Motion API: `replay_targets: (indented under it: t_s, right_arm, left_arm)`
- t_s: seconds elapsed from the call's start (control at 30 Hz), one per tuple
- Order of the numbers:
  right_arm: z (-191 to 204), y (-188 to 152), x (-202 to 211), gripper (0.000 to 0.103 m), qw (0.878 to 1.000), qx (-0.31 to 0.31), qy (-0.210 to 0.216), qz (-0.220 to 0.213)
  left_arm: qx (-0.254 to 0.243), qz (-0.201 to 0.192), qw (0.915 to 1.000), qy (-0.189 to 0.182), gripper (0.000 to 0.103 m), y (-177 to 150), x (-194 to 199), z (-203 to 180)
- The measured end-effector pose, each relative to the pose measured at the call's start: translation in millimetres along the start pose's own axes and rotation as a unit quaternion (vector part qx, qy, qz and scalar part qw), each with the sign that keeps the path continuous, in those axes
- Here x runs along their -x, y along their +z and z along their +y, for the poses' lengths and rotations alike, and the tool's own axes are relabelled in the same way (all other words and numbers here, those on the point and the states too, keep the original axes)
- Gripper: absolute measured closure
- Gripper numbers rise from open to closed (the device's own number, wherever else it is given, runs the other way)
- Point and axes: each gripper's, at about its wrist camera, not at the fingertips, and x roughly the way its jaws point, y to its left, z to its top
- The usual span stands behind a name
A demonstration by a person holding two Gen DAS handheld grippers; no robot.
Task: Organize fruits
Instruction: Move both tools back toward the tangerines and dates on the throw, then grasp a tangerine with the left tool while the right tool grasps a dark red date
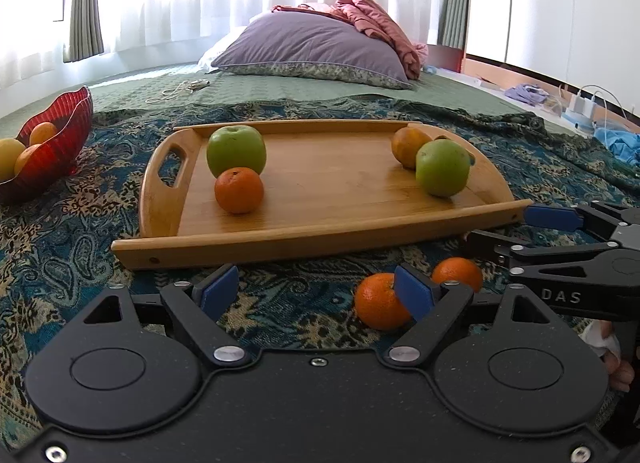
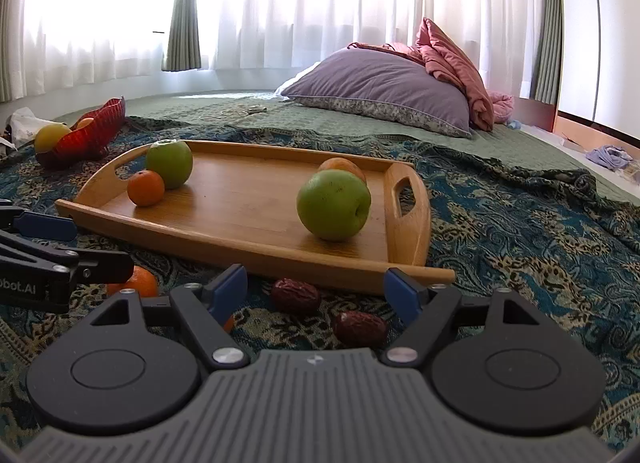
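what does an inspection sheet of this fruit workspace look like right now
surface: patterned blanket over a green bedspread.
job's things: wooden tray holds two green apples and two oranges; two more oranges and two dates lie on the blanket in front of it; red bowl holds fruit.
clutter: clothes and boxes on the floor.
grippers: left hand-held gripper open, empty; right hand-held gripper open, dates ahead of it.
cables: cord on the bedspread; charger leads.
surroundings: pillow, pink quilt, curtains.
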Motion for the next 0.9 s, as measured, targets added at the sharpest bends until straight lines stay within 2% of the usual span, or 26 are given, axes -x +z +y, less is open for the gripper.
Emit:
replay_targets:
  t_s: [0.17,0.3,0.43,0.67,0.9]
  right_arm:
    - [1,-2,-4,0.017,1.000,0.000,-0.001,0.008]
    - [1,-2,-5,0.020,1.000,0.002,0.006,0.012]
    - [2,-2,-5,0.031,1.000,0.007,0.010,0.013]
    - [7,-2,-5,0.048,0.999,0.021,0.027,0.013]
    - [10,-1,-9,0.052,0.999,0.014,0.037,0.025]
  left_arm:
    - [-0.007,0.004,0.9998,-0.017,0.024,-4,3,-5]
    - [-0.011,0.010,0.9995,-0.027,0.040,-5,1,-11]
    - [-0.006,0.018,0.9989,-0.044,0.051,-6,-1,-14]
    - [-0.007,0.027,0.9981,-0.054,0.056,-7,-5,-19]
    - [-0.003,0.033,0.9977,-0.059,0.064,-8,-8,-20]
